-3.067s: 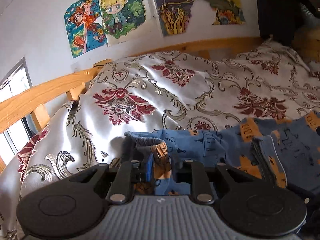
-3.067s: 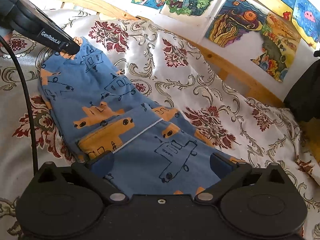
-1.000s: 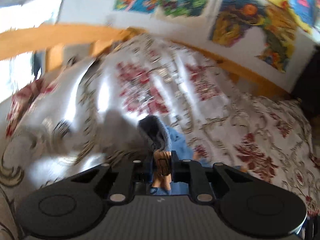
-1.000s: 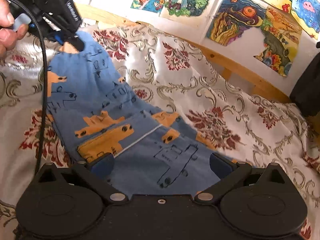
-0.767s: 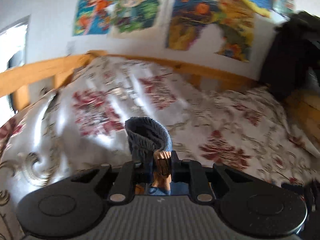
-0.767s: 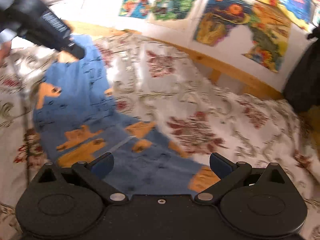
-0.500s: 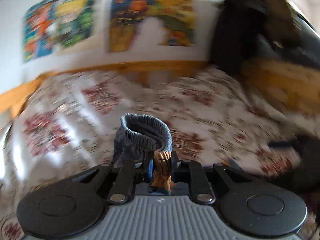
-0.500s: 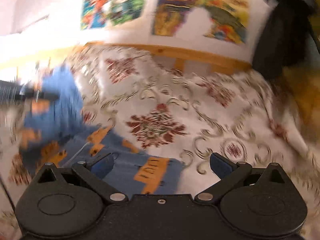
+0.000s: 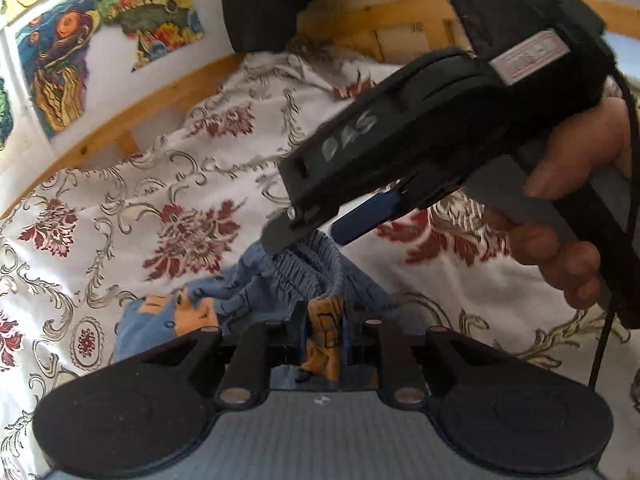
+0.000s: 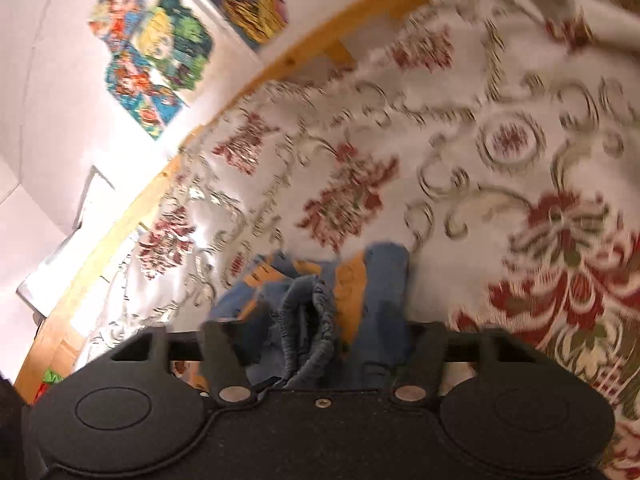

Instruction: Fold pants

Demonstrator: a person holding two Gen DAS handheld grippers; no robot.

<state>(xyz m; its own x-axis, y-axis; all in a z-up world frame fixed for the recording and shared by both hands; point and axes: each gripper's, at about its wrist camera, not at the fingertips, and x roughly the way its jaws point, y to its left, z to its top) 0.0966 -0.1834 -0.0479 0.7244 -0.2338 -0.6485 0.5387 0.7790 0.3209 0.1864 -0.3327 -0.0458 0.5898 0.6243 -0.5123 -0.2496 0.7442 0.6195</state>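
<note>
While the left gripper (image 9: 325, 334) had its two fingers pressed together on a fold of orange and blue cloth, that cloth belonged to the pants (image 9: 256, 296), which were bunched just ahead of it on the bedspread (image 9: 120, 216). Their gathered elastic waistband (image 9: 308, 266) stood up in a loop right beyond the pinched fold, and a flatter part of the blue fabric with an orange patch spread to the left of it. Seen from the left wrist, the right gripper (image 9: 316, 230) came in from the upper right, one dark tip touching the top of the waistband and a blue-padded finger (image 9: 368, 216) standing apart from it, so its fingers were spread. A hand (image 9: 568, 200) was wrapped around that tool's handle, and a black cable (image 9: 608, 328) hung down beside it. From the right wrist, the picture was blurred, but the same waistband (image 10: 308, 320) lay between the wide-set arms of the tool, with blue and orange cloth heaped around it; the fingertips themselves were not visible in that view. Around the pants, the pale bedspread with dark red flowers and grey scrolls covered the whole bed. Beyond it ran a wooden bed rail (image 9: 168, 96), and above the rail colourful drawings (image 9: 60, 60) were stuck to the white wall (image 10: 48, 80). A dark garment (image 9: 260, 0) hung at the top of the left wrist view.
</note>
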